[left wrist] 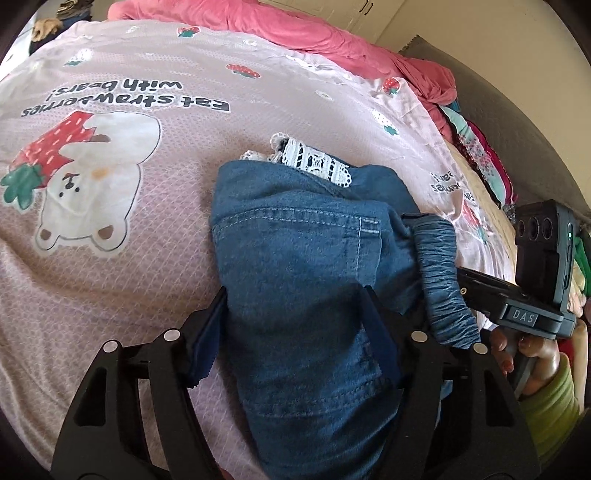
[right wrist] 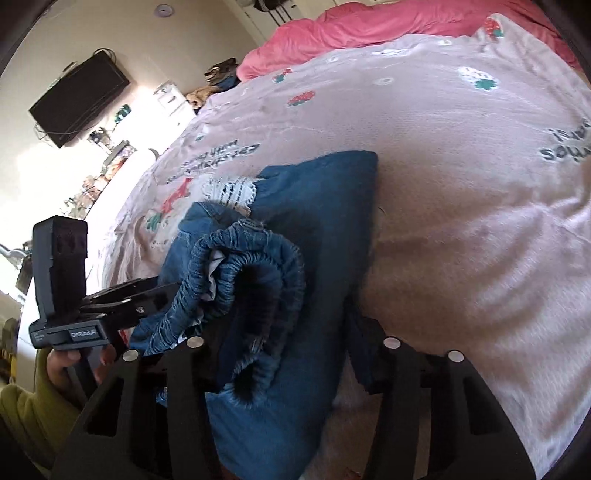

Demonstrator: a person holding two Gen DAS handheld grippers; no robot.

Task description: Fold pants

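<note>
Small blue denim pants (left wrist: pixel 306 236) with white lace trim (left wrist: pixel 314 160) lie folded on the pink bedspread (left wrist: pixel 129 258). My left gripper (left wrist: pixel 295 310) has its fingers spread on either side of the folded denim near the back pocket. The elastic waistband (right wrist: pixel 258 273) bunches up in the right wrist view. My right gripper (right wrist: pixel 280 328) straddles the waistband end of the pants (right wrist: pixel 325 206), jaws apart. The right gripper's body shows in the left wrist view (left wrist: pixel 517 310), and the left gripper's body in the right wrist view (right wrist: pixel 122 302).
The bedspread (right wrist: pixel 461 184) carries a bear and strawberry print (left wrist: pixel 77 177). A pink blanket (left wrist: pixel 314 33) is heaped at the far edge. Colourful clothes (left wrist: pixel 476 155) pile at the right. A wall television (right wrist: pixel 77 99) hangs beyond the bed.
</note>
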